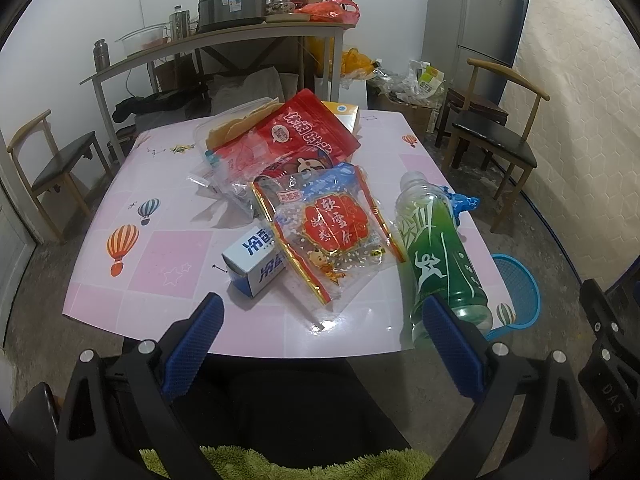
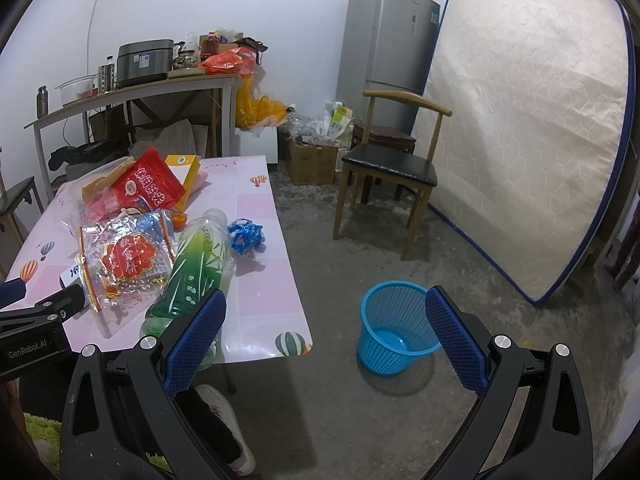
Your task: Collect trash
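Observation:
Trash lies on a pink table (image 1: 168,256): a green plastic bottle (image 1: 440,256) on its side, a clear snack bag with a red label (image 1: 336,228), a red pouch (image 1: 308,132), a small white-and-blue box (image 1: 256,264), a crumpled blue wrapper (image 2: 246,236). A blue mesh bin (image 2: 394,328) stands on the floor right of the table. My left gripper (image 1: 320,320) is open and empty at the table's near edge. My right gripper (image 2: 324,320) is open and empty, held above the floor between table and bin. The bottle (image 2: 196,264) lies by its left finger.
A yellow box (image 2: 186,172) and a clear bag (image 1: 236,124) lie at the table's far side. Wooden chairs (image 2: 392,168) stand at both sides. A mattress (image 2: 532,140) leans on the right wall beside a fridge (image 2: 388,36). A cluttered shelf table (image 1: 224,40) stands behind.

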